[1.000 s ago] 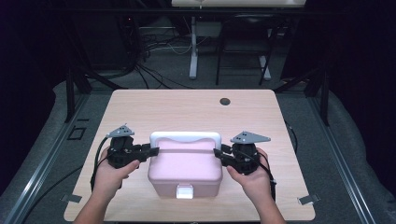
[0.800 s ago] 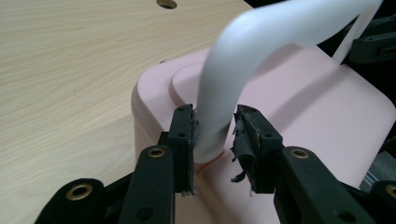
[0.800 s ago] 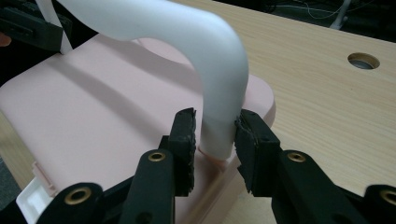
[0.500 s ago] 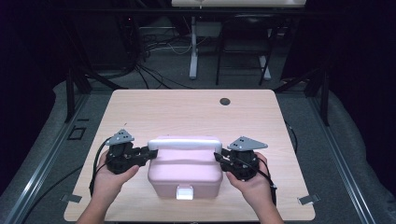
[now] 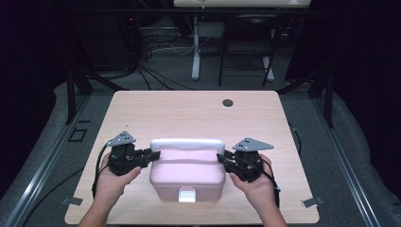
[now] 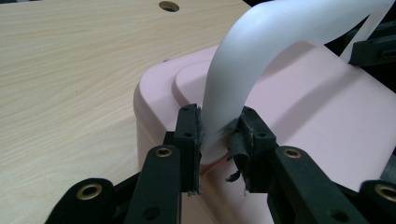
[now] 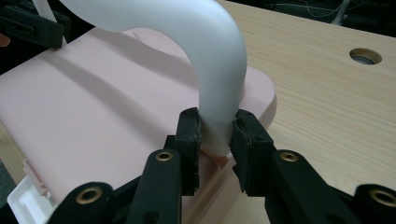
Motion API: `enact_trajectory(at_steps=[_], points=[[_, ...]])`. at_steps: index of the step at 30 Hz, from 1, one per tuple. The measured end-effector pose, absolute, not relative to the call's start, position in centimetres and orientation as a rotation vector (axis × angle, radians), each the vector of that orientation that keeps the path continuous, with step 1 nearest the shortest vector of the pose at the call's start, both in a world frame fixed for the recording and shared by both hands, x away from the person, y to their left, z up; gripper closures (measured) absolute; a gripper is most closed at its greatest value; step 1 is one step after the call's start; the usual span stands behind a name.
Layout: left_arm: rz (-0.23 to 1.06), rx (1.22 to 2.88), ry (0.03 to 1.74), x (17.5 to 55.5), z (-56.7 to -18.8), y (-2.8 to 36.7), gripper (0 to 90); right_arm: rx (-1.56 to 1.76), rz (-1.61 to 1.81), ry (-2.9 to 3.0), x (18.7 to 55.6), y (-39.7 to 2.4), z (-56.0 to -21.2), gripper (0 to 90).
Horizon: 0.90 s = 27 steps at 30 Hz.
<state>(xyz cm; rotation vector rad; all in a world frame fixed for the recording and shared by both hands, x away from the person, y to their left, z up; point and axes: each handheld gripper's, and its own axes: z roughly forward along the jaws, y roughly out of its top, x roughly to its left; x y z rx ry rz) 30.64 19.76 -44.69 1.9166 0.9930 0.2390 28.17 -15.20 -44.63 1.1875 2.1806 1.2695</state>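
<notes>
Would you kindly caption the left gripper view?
Left gripper clamps the white handle of a pink case.

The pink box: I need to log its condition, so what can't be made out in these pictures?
- Inside of the pink box: hidden in all views by its shut lid.
- White latch: too small in the high view, cut off by the edge in the right gripper view.
- Handle ends: covered by the left gripper and right gripper jaws.
- Far side wall: hidden behind the handle in the high view.
</notes>
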Motion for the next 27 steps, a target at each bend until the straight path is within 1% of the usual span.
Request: enact_trajectory(at_steps=[13, 24, 27], points=[[0.215, 1.918, 1.002, 30.3, -44.4, 19.9, 72.6, 1.195, 1.272, 2.191, 27.9, -15.2, -44.3, 73.3], [0.236, 1.898, 0.995, 30.6, -43.0, 20.0, 72.4, 1.188, 1.321, 2.149, 27.8, -15.3, -43.3, 73.3], [0.225, 1.893, 0.997, 30.8, -42.9, 20.1, 72.1, 1.187, 1.329, 2.145, 27.9, -15.3, -43.1, 73.3]])
